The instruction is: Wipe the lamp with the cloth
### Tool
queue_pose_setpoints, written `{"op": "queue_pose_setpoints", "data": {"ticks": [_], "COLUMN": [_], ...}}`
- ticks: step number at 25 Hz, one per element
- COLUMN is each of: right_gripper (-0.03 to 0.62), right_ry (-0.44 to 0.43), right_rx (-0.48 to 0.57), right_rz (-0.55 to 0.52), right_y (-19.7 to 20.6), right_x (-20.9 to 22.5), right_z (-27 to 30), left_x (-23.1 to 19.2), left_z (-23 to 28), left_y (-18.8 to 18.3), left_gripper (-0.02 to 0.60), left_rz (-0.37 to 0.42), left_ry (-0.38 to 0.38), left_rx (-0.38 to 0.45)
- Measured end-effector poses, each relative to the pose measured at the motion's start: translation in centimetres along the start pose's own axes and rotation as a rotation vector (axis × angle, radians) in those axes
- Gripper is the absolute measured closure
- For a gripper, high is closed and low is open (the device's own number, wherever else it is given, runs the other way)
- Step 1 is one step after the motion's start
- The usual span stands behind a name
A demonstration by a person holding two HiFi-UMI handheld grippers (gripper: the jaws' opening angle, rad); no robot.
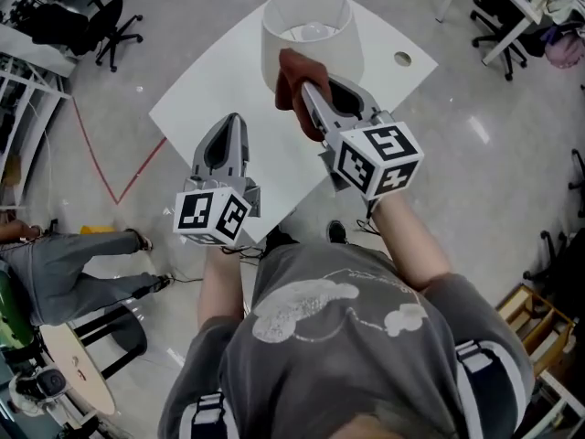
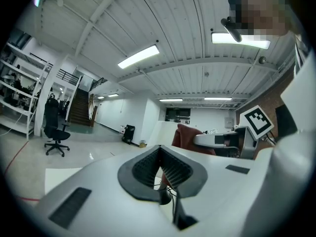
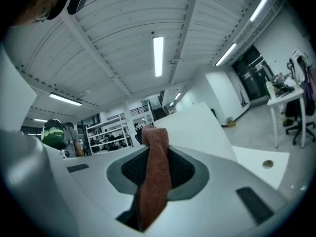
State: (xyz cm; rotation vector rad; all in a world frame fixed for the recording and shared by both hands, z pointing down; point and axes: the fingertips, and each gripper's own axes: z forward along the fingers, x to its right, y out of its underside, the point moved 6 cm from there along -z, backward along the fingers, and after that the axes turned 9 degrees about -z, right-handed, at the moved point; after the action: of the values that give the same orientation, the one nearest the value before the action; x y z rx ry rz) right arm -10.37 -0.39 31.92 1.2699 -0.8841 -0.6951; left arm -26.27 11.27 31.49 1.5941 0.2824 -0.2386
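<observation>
The lamp, with its white drum shade, stands at the far side of the white table. My right gripper is shut on a reddish-brown cloth, which it holds against the near side of the shade. In the right gripper view the cloth hangs pinched between the jaws, and the shade rises just beyond. My left gripper hovers over the table's near part, shut and holding nothing. In the left gripper view, the cloth shows past my left gripper.
The table has a round cable hole near its far right corner. A red tape line runs across the floor on the left. A black office chair stands far left, and a seated person's legs are near left.
</observation>
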Motion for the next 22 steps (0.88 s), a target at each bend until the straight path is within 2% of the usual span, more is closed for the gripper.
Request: {"op": "queue_pose_setpoints", "data": {"ticks": [4, 11, 18, 22], "right_gripper": [0.508, 0.508, 0.508, 0.508], "right_ry": [-0.016, 0.014, 0.073, 0.045], "right_rx": [-0.060, -0.149, -0.198, -0.156], "right_rz": [0.001, 0.010, 0.012, -0.036], "right_y": [2.2, 6.1, 7.9, 6.7], "right_x": [1.2, 2.8, 3.7, 2.9], "right_z": [-1.2, -1.8, -1.6, -2.0], "left_x": [1.2, 1.3, -0.1, -1.1], "left_z": [-0.6, -1.0, -0.1, 0.9], "left_y": [1.2, 3.9, 5.4, 4.6], "left_gripper": [0.574, 0.574, 0.574, 0.574], "left_rz": [-0.013, -0.050, -0.091, -0.102], "left_ry": [-0.043, -0.066, -0.037, -0.003], "left_rx": [0.003, -0.043, -0.082, -0.076]}}
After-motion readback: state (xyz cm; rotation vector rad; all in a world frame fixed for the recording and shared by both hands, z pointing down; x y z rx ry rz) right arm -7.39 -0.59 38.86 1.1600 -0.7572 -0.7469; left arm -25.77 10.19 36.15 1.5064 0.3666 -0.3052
